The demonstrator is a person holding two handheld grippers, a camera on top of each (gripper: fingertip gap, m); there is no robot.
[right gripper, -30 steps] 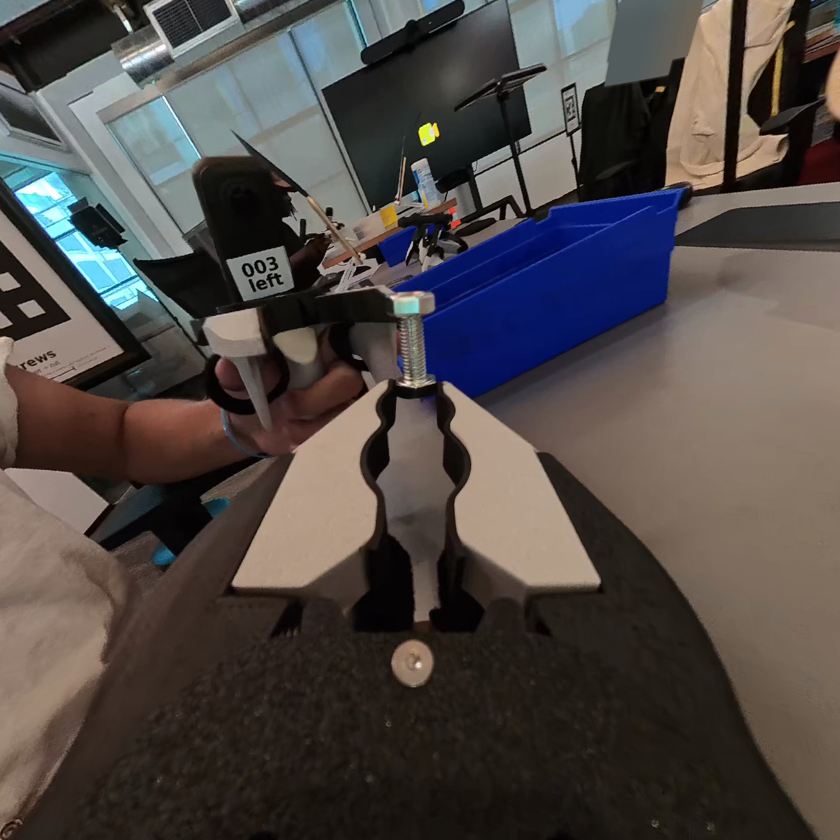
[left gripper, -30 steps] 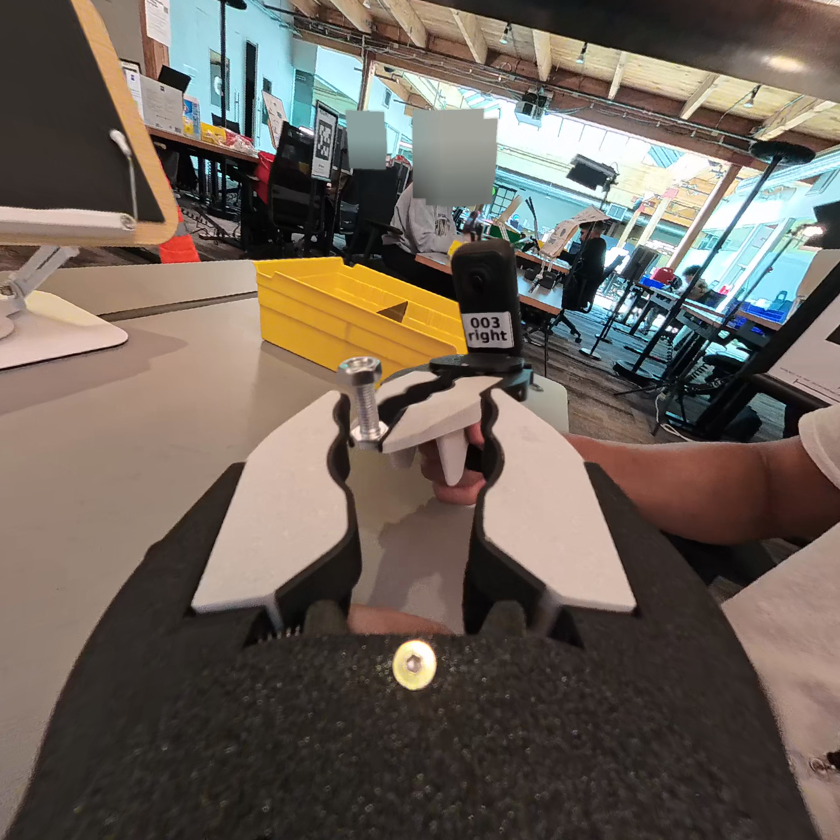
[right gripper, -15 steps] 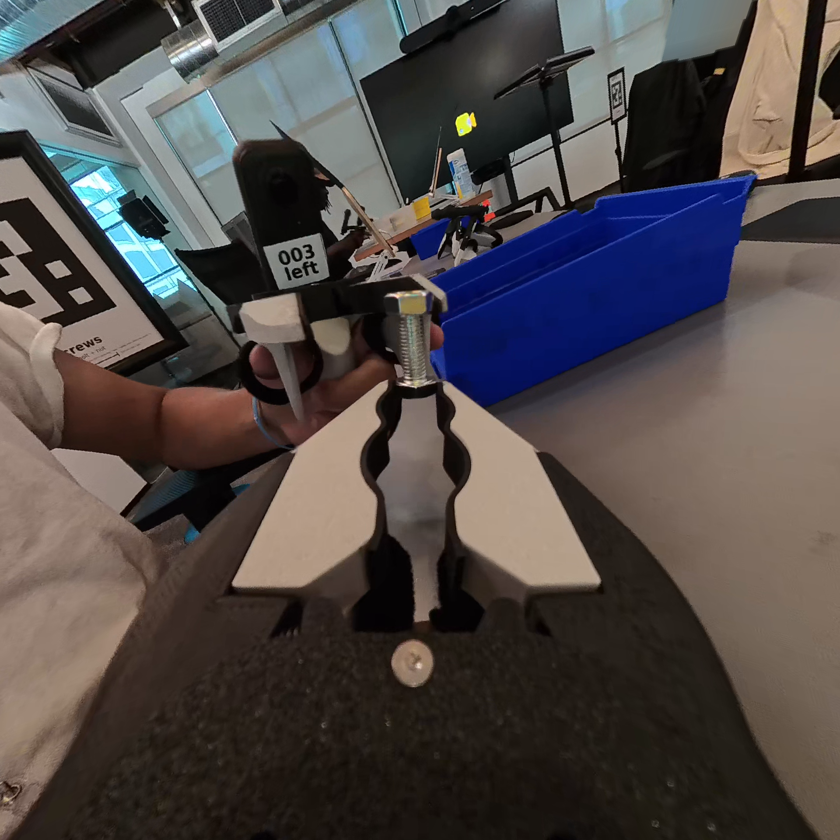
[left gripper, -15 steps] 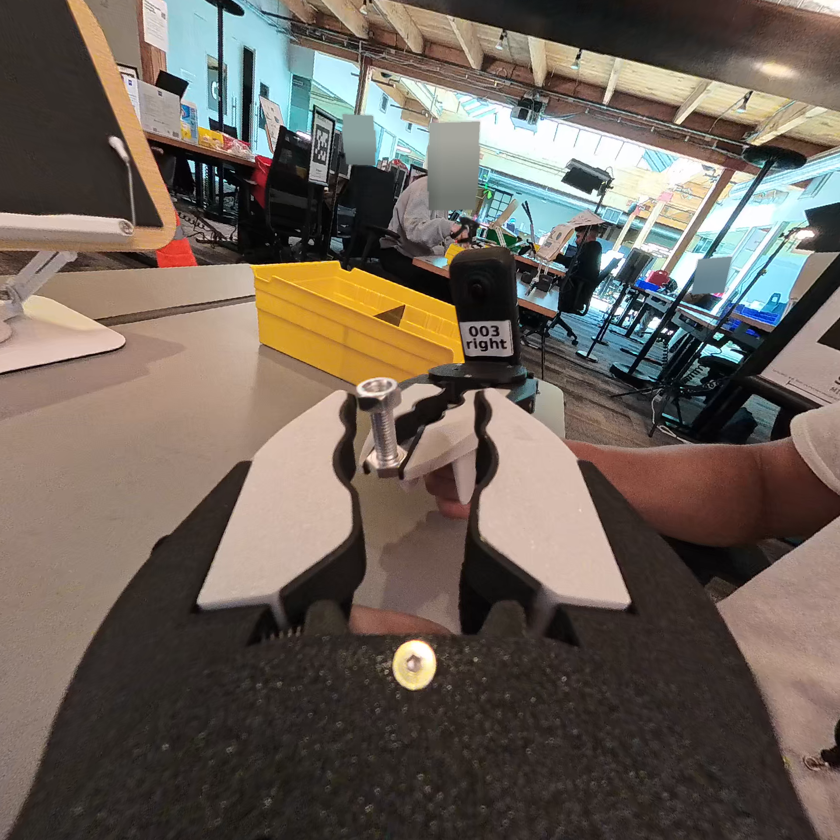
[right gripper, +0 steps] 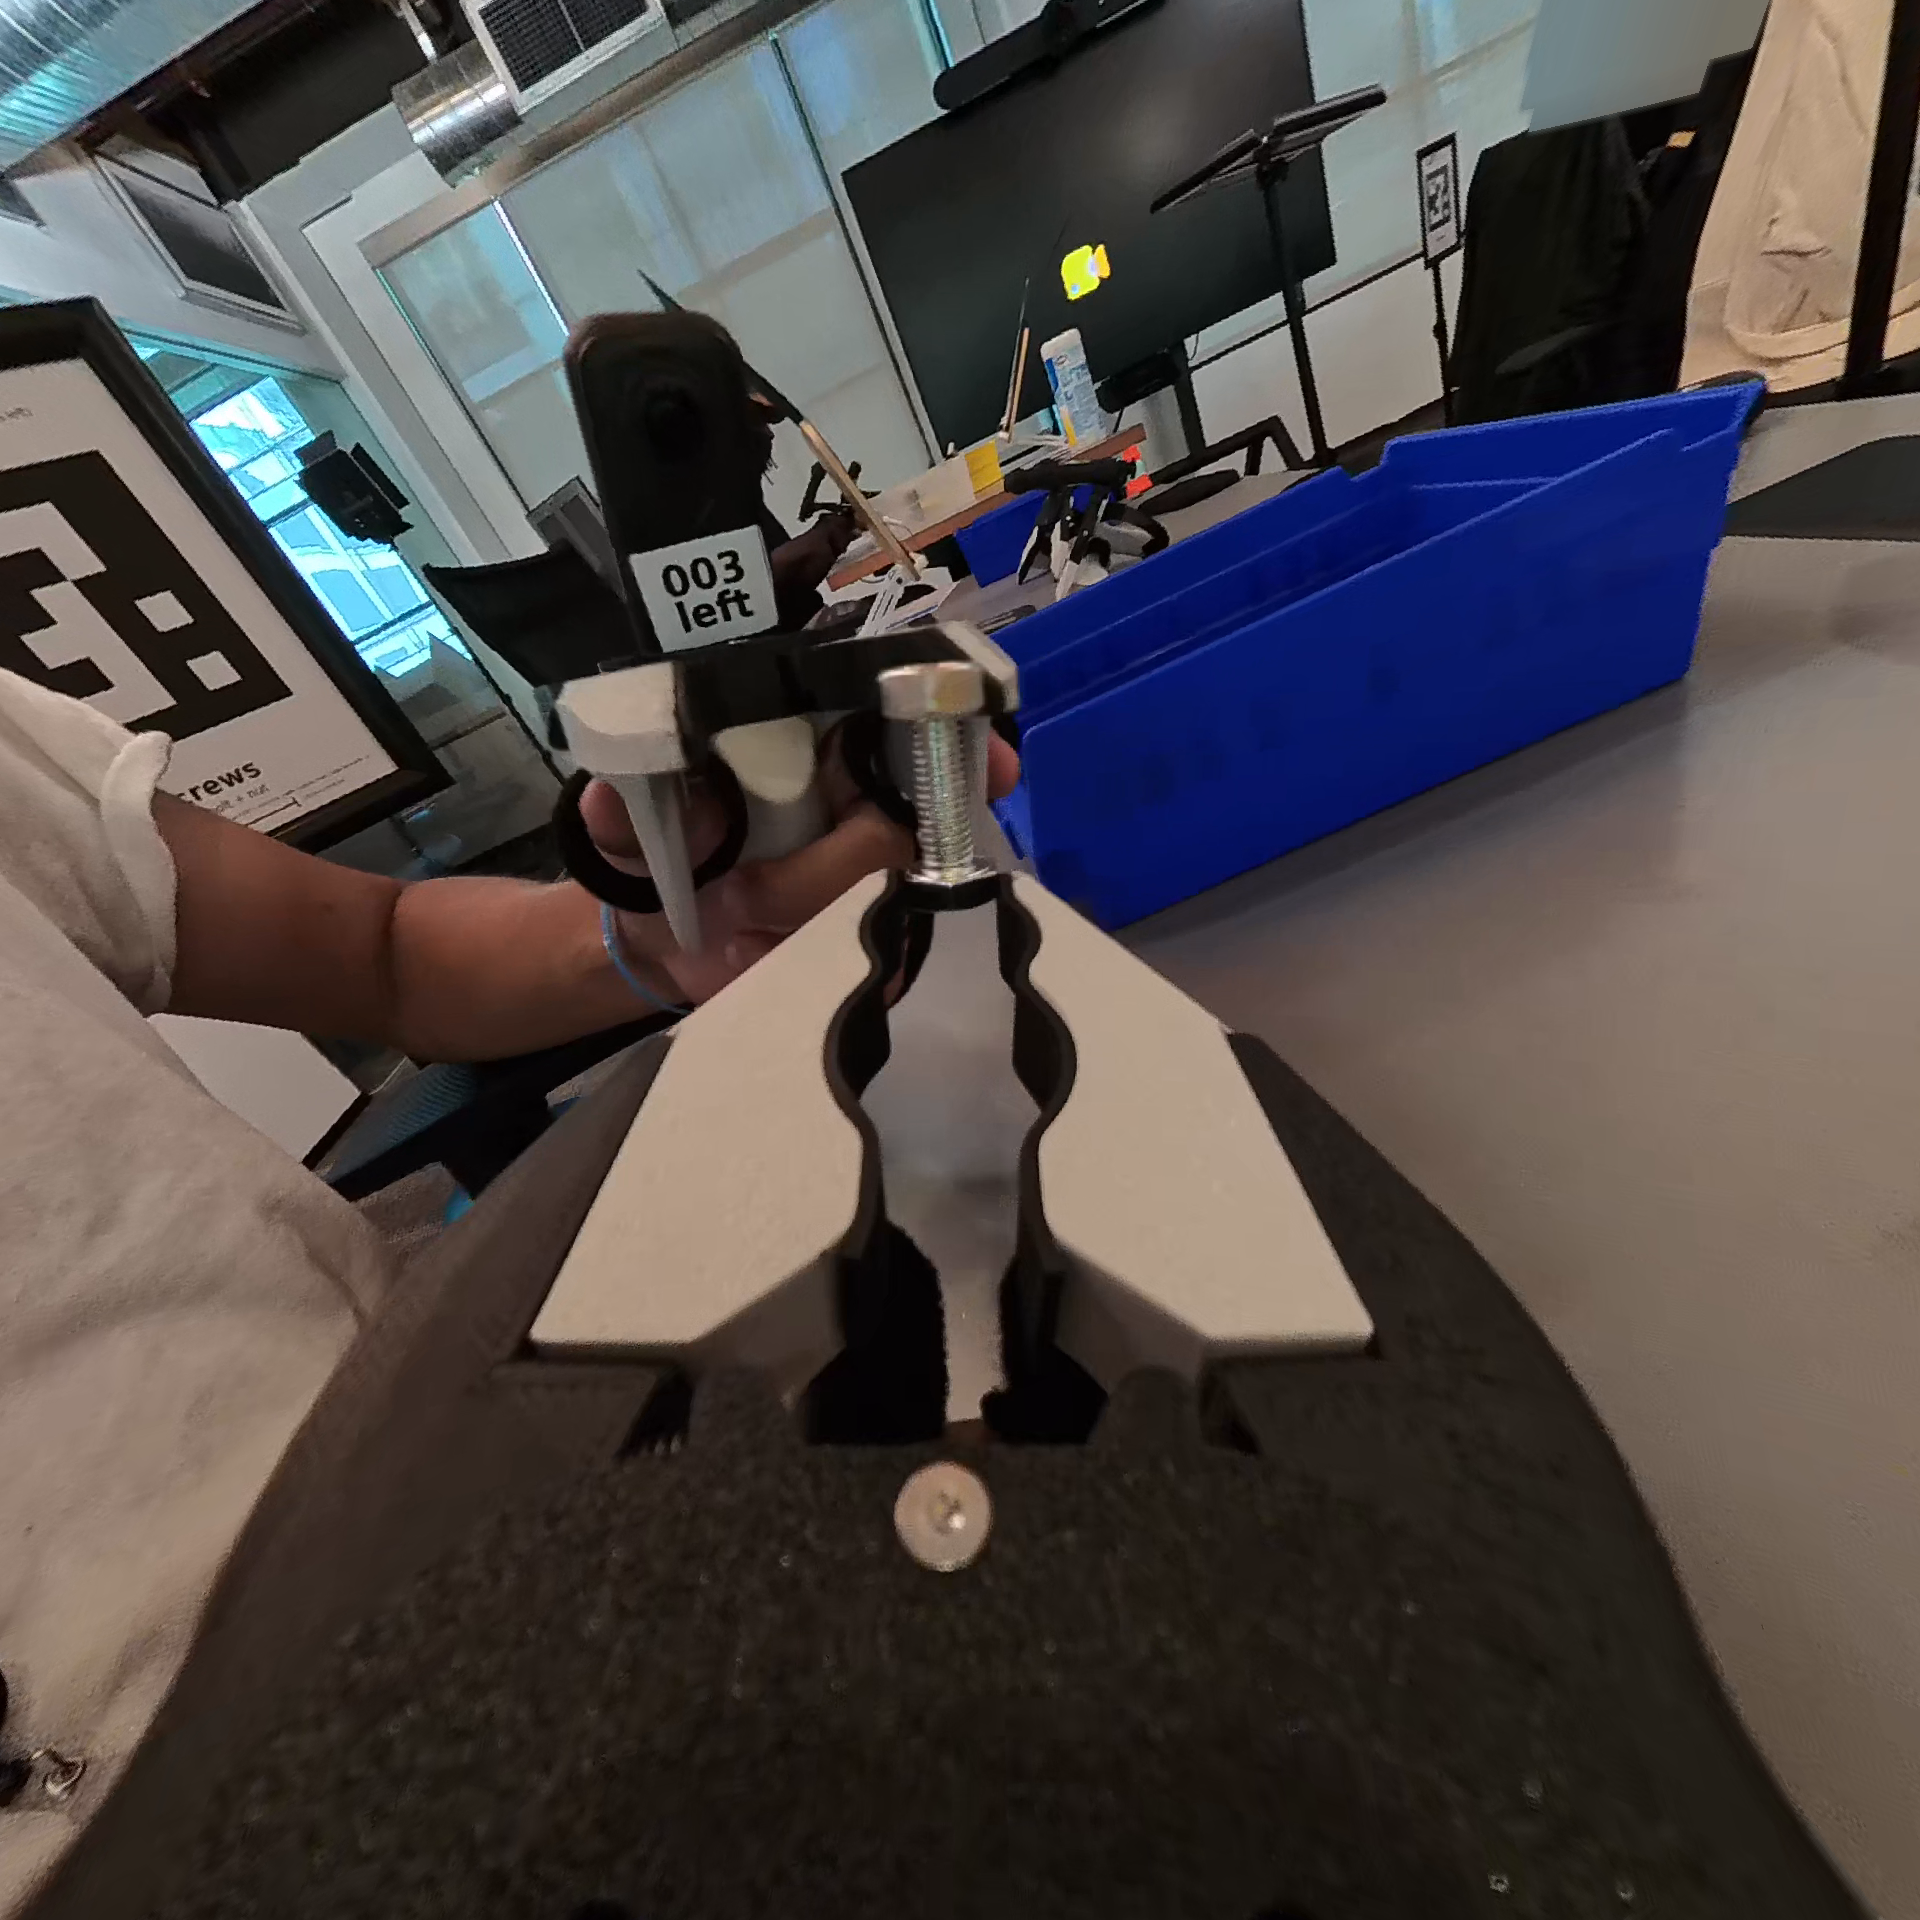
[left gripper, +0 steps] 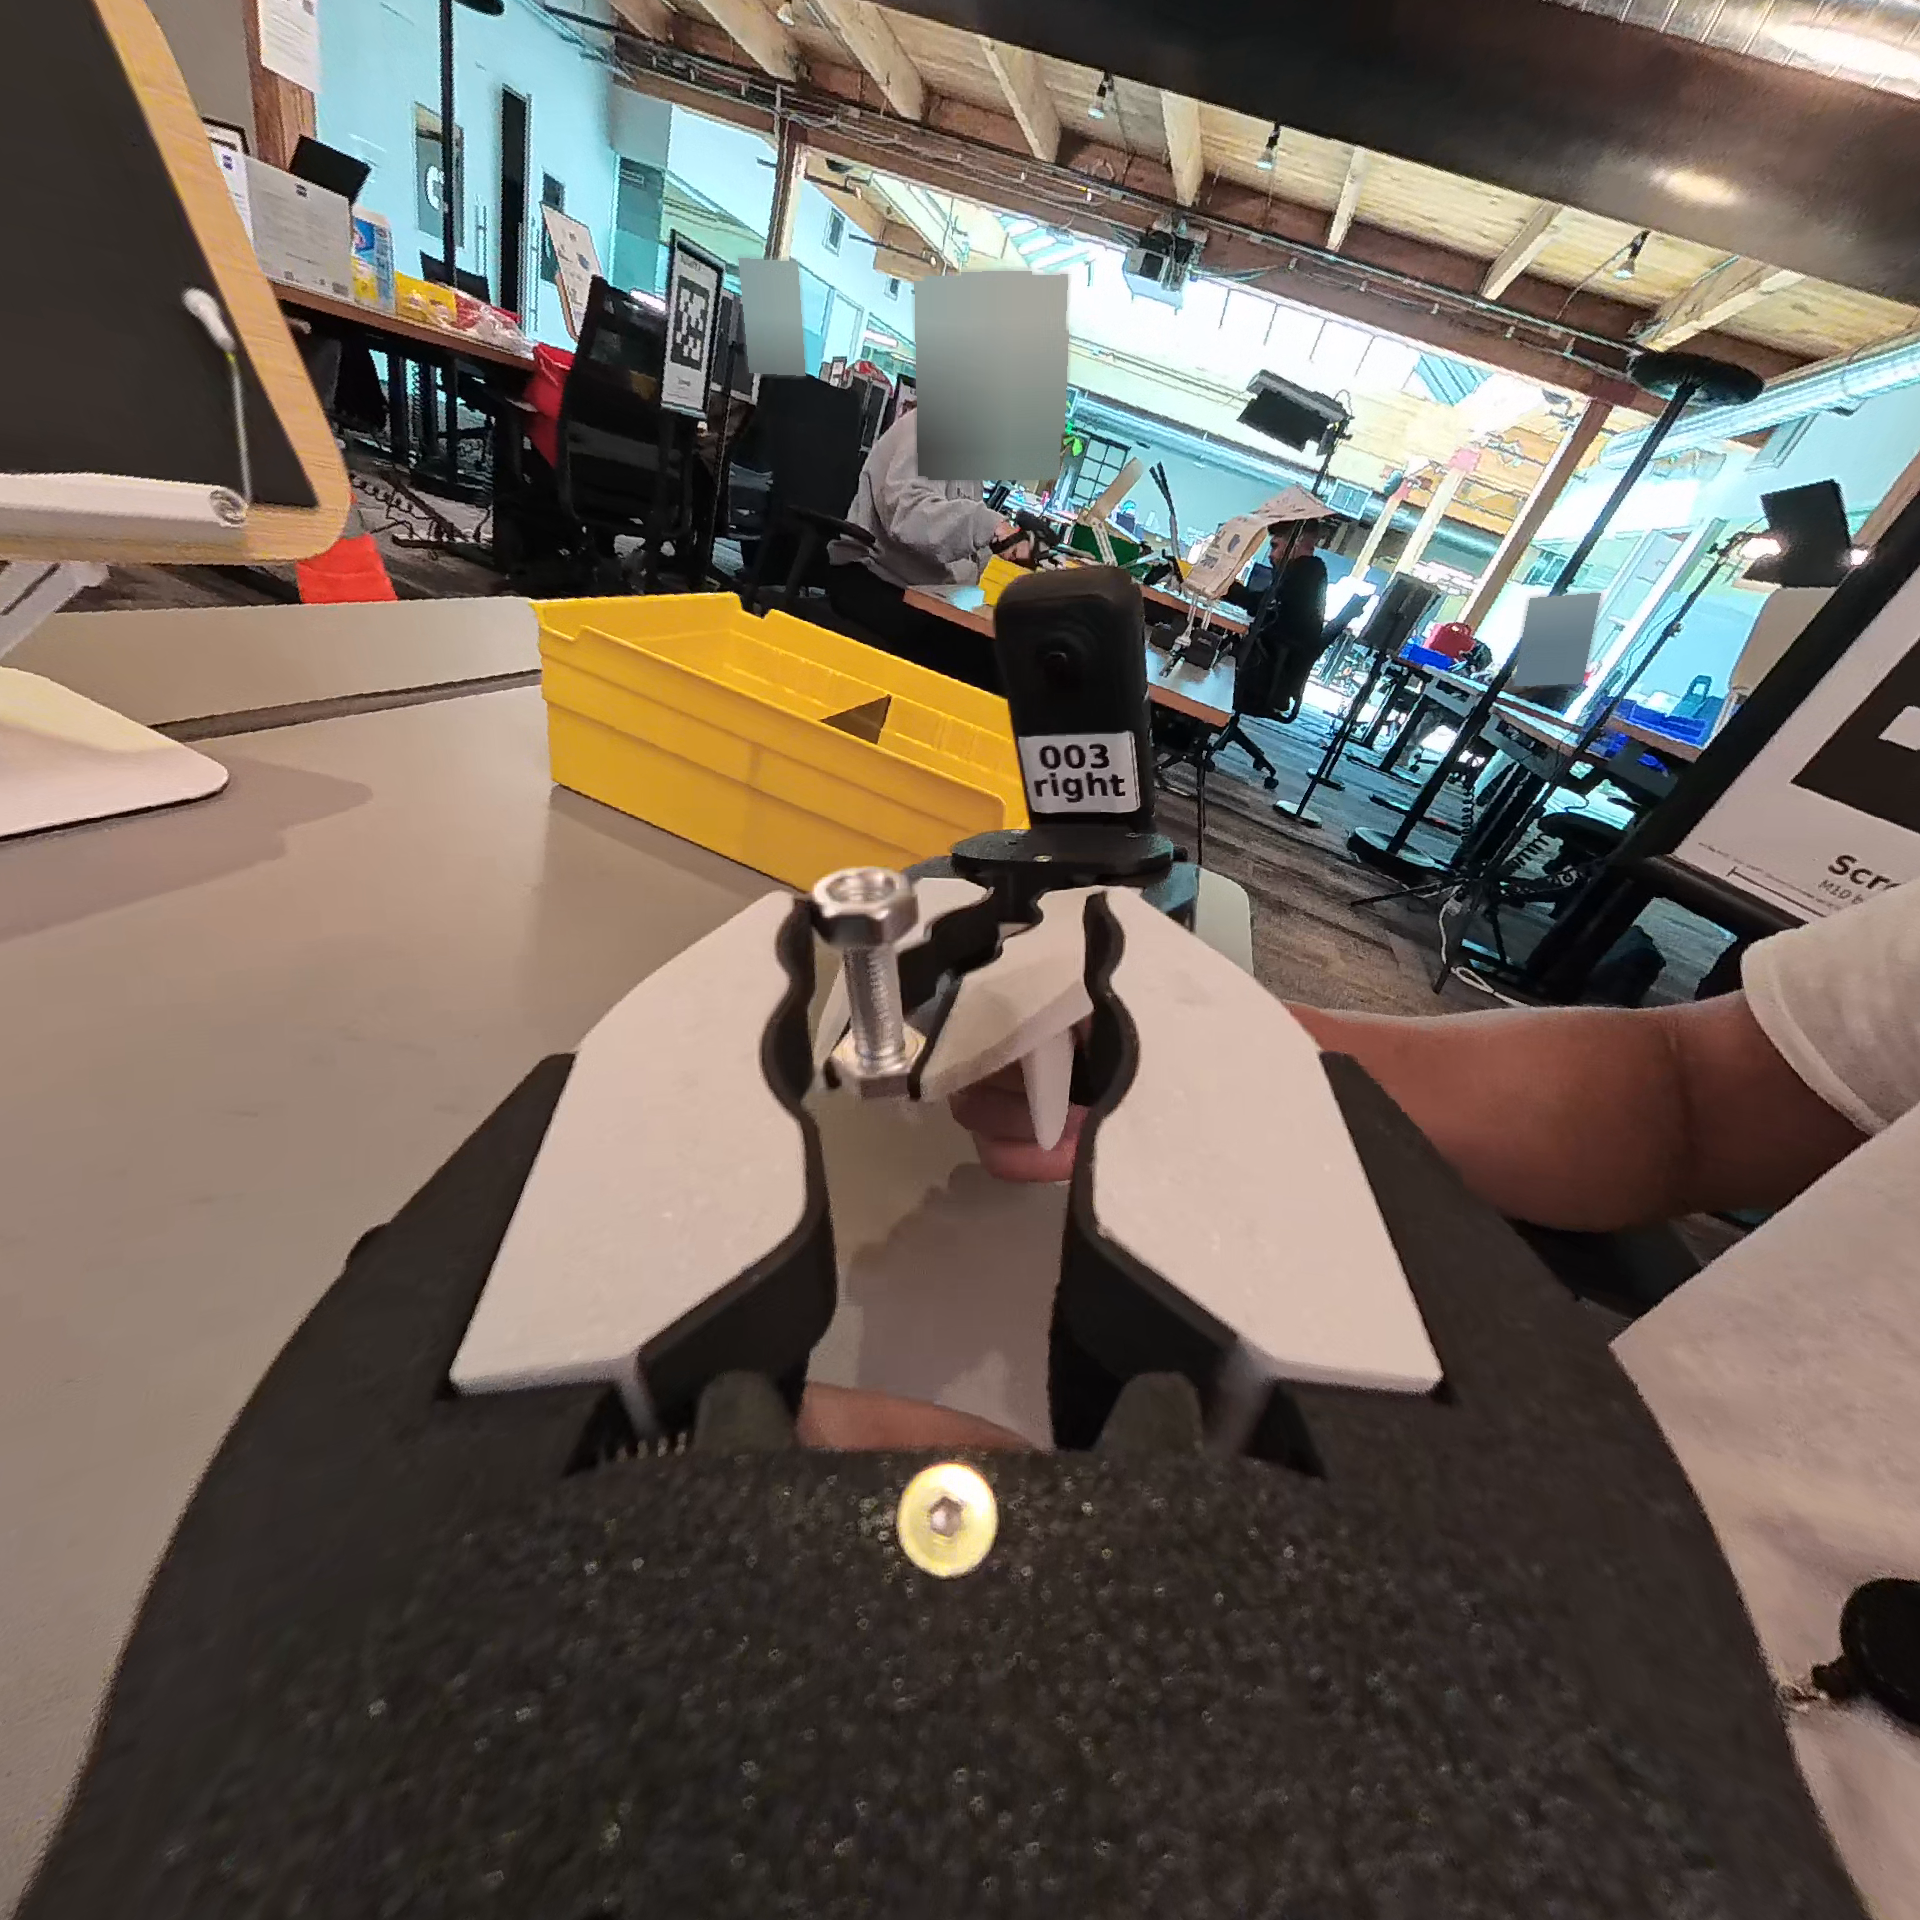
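Note:
A silver hex bolt [right gripper: 940,774] stands upright, head up, with a nut [right gripper: 940,891] on its lower end. My right gripper [right gripper: 942,899] is shut on that nut and holds the bolt above the grey table [right gripper: 1558,935]. In the left wrist view the bolt [left gripper: 871,987] stands between my left gripper's fingertips, close to the left finger [left gripper: 675,1122]. My left gripper [left gripper: 945,914] is open and empty. The right gripper [left gripper: 899,1070] faces it, tips at the nut. In the right wrist view the left gripper [right gripper: 800,696] spans the bolt's head.
A yellow bin [left gripper: 748,748] stands on the table beyond the left gripper. A blue bin [right gripper: 1351,665] stands beyond the right gripper. A white monitor base [left gripper: 83,769] is at the far left. A framed sign [right gripper: 104,582] and the person's forearm [left gripper: 1558,1101] are close by. Less than 4 cm separates the two grippers' tips.
The two grippers have drawn closer together. The bolt now sits farther in between the left gripper's open fingers. The right gripper stays shut on the nut.

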